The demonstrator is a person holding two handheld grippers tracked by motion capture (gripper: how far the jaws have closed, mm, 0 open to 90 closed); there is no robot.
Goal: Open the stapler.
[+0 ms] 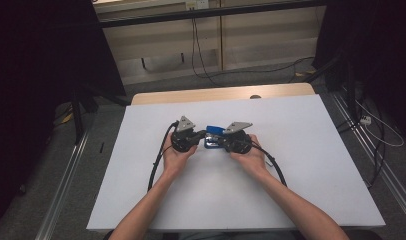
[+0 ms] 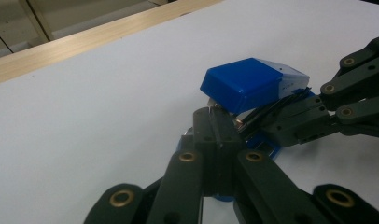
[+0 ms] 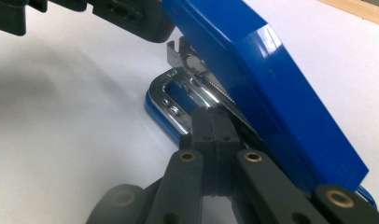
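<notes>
Black jaws of the right gripper (image 3: 214,122) rise closest to the lens, pressed together with their tips at the stapler's (image 3: 253,79) chrome inner rail, under its raised blue lid. Whether they pinch a thin metal part there or merely rest against it, I cannot tell. The stapler is the landmark: it sits on the white table (image 1: 301,150), roughly at its middle, between the two hands, lid tilted open above the base.

From the other side of the stapler, the left gripper (image 2: 214,122) also has its jaws together, tips against the hinge end of the base, just below the lid. The right gripper's linkage reaches in across from it, beside the lid.

The work in hand looks like opening or loading the stapler. To do it well, the left gripper should pin the base flat so it cannot skate on the smooth table, while the right works the rail with small, straight moves along the stapler's length. Twisting sideways risks slipping off the polished chrome or snapping the lid shut on the tips.
</notes>
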